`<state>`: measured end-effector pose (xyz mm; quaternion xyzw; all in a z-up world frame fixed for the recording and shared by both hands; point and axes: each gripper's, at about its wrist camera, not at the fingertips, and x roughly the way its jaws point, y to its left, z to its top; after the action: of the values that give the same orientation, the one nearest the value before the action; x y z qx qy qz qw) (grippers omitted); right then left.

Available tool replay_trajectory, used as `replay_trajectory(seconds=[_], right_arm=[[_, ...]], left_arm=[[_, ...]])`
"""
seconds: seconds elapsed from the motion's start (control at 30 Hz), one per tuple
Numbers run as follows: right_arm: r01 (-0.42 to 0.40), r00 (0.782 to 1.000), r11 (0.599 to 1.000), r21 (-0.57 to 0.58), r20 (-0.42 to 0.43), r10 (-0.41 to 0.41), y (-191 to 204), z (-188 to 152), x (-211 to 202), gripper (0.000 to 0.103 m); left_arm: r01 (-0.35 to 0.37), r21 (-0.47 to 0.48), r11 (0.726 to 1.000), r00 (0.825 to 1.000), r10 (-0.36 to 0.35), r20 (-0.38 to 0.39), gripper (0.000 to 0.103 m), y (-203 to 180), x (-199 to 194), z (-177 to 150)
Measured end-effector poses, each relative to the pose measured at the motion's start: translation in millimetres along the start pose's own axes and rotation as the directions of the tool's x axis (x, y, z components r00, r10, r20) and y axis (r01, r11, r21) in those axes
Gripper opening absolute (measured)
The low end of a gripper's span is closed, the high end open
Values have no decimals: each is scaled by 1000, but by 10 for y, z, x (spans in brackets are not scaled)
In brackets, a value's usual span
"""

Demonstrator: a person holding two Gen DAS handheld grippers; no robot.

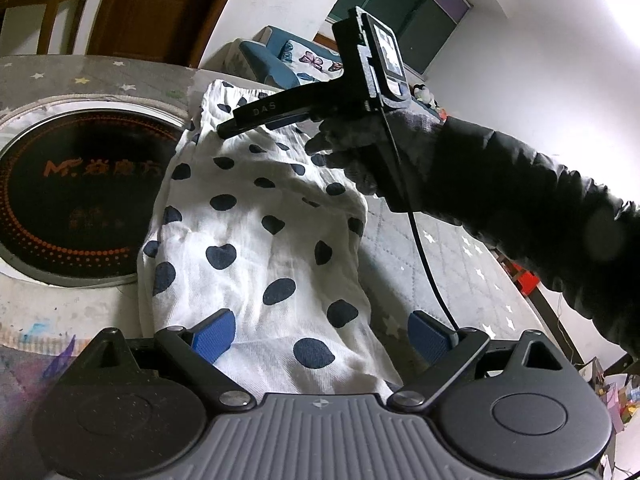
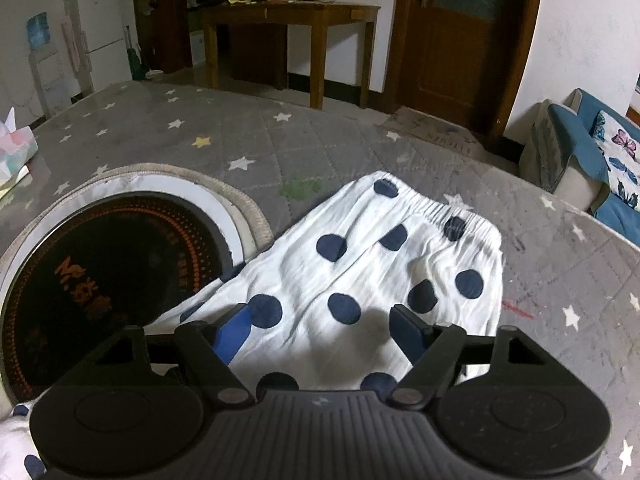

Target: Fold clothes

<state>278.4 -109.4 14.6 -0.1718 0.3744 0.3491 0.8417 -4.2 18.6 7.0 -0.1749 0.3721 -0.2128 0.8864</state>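
1. Left gripper [image 1: 320, 338]: jaws spread wide, blue pads either side of the cloth, nothing pinched. It hangs over the near end of the garment [image 1: 256, 216].
2. Right gripper [image 2: 320, 330]: jaws likewise wide apart, nothing held. In the left view its fingers [image 1: 256, 116] sit over the garment's far end, a gloved hand [image 1: 372, 152] on the handle.
3. Garment: white with dark dots, lying on the quilted mat [image 2: 248, 128], its left edge overlapping the round hotplate [image 2: 100, 264]. Its long axis runs away from the left gripper toward the right one; the elastic waistband [image 2: 440, 210] lies at the far end in the right view.
4. Nearness: each gripper stands at its own end, so neither is plainly nearer the whole.
5. Fold state: the cloth looks narrow and layered, but whether it is already doubled cannot be settled.
6. Hidden: the near hem is cut off under both gripper bodies; the right hand hides part of the garment's right edge; contact with the cloth cannot be told.
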Motion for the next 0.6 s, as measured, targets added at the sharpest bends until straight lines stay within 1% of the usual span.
replay_trajectory(seconds=[0.13,0.23,0.33,0.43,0.53,0.6], right_arm=[[0,1000,1000,-7,10,1,-25,116,42,71],[6,1000,1000,-14,-4,-6,-51,220,170,67],[8,1000,1000,-13,-8,-8,-100,338,352,67],[2,1000,1000,14,1,-2,-158,435,458,68],[-7,1000,1000,28,14,6,-227,507,458,68],[-17,999,999,42,37,16,-298,526,372,68]], left_arm=[[-5,-2,1000,1000,5,8,95,5,-57,29],[-11,-11,1000,1000,12,10,95,34,-77,49],[-11,-29,1000,1000,11,-2,95,58,-63,46],[-12,-22,1000,1000,11,-14,95,33,-53,42],[-9,-17,1000,1000,9,-13,95,18,-79,45],[-7,-25,1000,1000,7,-7,95,29,-106,70]])
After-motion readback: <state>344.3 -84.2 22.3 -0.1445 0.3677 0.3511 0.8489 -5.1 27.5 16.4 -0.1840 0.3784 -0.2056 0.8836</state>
